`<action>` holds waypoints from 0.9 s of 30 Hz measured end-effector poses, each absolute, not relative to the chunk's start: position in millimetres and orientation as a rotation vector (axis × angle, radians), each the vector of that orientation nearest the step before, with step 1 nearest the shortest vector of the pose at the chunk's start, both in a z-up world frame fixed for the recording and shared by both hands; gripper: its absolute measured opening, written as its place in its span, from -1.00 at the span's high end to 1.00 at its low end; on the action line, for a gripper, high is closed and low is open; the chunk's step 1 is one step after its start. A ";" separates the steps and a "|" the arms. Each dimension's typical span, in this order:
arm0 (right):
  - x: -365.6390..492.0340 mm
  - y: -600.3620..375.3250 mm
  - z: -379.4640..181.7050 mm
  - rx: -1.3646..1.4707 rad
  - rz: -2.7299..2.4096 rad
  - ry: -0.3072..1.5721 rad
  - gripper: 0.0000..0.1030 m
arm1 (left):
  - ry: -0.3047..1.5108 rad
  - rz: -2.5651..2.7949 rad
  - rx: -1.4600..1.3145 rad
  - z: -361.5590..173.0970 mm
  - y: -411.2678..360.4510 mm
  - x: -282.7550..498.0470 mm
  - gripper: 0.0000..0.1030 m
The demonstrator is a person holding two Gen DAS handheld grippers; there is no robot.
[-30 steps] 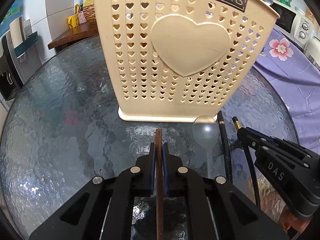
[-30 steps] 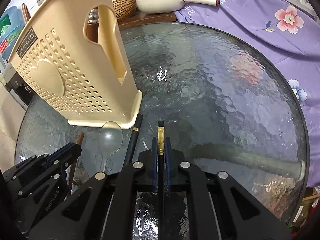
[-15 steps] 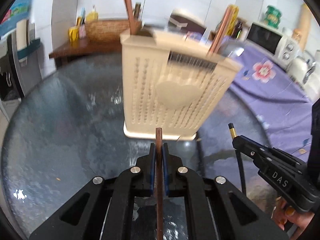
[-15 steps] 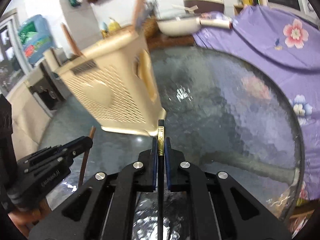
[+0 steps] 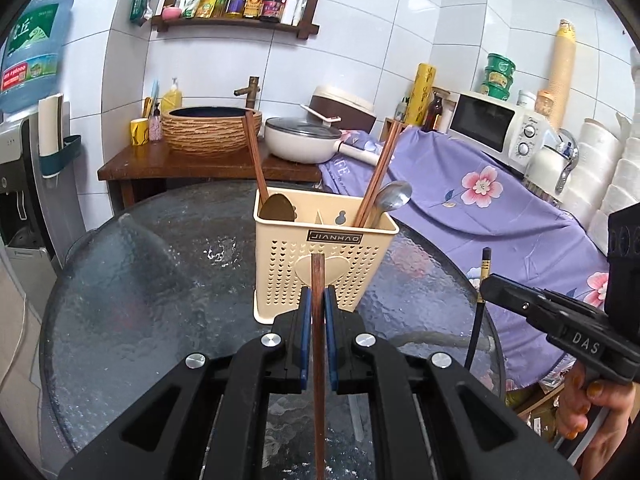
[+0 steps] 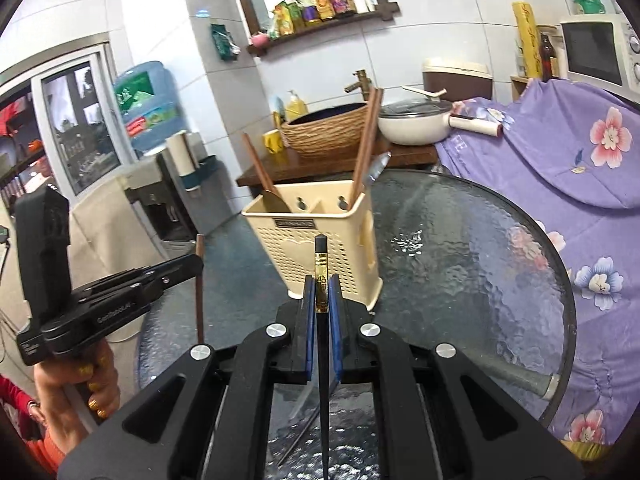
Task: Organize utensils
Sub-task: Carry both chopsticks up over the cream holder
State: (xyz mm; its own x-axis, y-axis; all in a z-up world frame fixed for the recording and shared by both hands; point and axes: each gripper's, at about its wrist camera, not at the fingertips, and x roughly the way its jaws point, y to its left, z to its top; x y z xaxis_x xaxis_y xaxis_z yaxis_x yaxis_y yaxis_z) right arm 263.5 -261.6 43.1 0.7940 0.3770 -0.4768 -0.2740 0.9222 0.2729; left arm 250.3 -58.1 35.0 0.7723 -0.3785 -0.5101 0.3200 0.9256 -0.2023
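A cream perforated utensil holder (image 5: 320, 264) stands on the round glass table (image 5: 140, 300); it also shows in the right wrist view (image 6: 320, 240). It holds brown chopsticks (image 5: 378, 170), a gold spoon (image 5: 277, 208) and a silver spoon (image 5: 394, 196). My left gripper (image 5: 318, 300) is shut on a brown chopstick (image 5: 318, 280), held above the table in front of the holder. My right gripper (image 6: 321, 292) is shut on a black chopstick with a gold band (image 6: 321, 272). Each gripper shows in the other's view: the right (image 5: 490, 286), the left (image 6: 196, 266).
A purple floral cloth (image 5: 500, 208) covers a counter to the right, with a microwave (image 5: 496, 128) on it. A wooden stand with a woven basin (image 5: 210, 132) and a white pan (image 5: 300, 144) is behind the table. A water dispenser (image 6: 148, 120) stands at left.
Both grippers have lifted up and back from the table with their chopsticks. The holder now looks smaller and farther, with its open top in view.
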 end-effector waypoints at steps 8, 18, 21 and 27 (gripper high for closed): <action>250.4 -259.7 67.9 0.177 0.399 0.520 0.86 | 0.562 -0.422 -0.126 51.3 -44.9 242.1 0.87; 259.8 -245.5 103.9 0.114 0.428 0.487 0.86 | 0.510 -0.431 -0.110 78.8 -44.6 243.9 0.87; 266.1 -242.8 121.7 0.108 0.437 0.473 0.86 | 0.486 -0.439 -0.105 95.7 -48.4 248.1 0.87; 290.6 -242.4 178.2 0.111 0.428 0.430 0.86 | 0.406 -0.447 -0.104 150.0 -48.5 263.0 0.87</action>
State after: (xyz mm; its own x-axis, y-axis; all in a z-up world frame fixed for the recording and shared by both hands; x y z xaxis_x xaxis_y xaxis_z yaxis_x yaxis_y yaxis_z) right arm 290.6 -242.4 178.2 0.8219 0.4244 -0.3800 -0.3782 0.9054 0.1931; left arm 263.0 -48.5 150.0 0.8233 -0.4398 -0.3588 0.3989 0.8980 -0.1855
